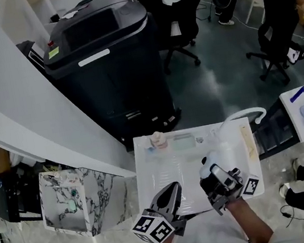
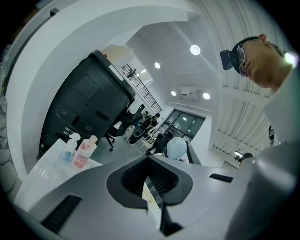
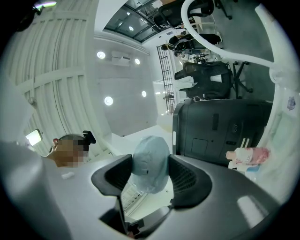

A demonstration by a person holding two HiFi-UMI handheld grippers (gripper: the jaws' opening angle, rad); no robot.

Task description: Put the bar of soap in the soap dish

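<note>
While the left gripper (image 1: 174, 188) hangs empty, the right gripper (image 1: 208, 176) pinches the bar of soap (image 3: 149, 165) above the white table (image 1: 149, 173).
The left gripper's jaws are pressed together at the tips with nothing between them, over the table's near edge. Just to its right, the right gripper's jaws clamp both sides of the pale blue, oval soap, held off the surface. Along the far edge stand a pink bottle (image 1: 157, 140) and, right of it, what looks like the pale rectangular soap dish (image 1: 182, 140), well apart from the soap. A white curved faucet (image 1: 247, 113) rises at the far right corner.
</note>
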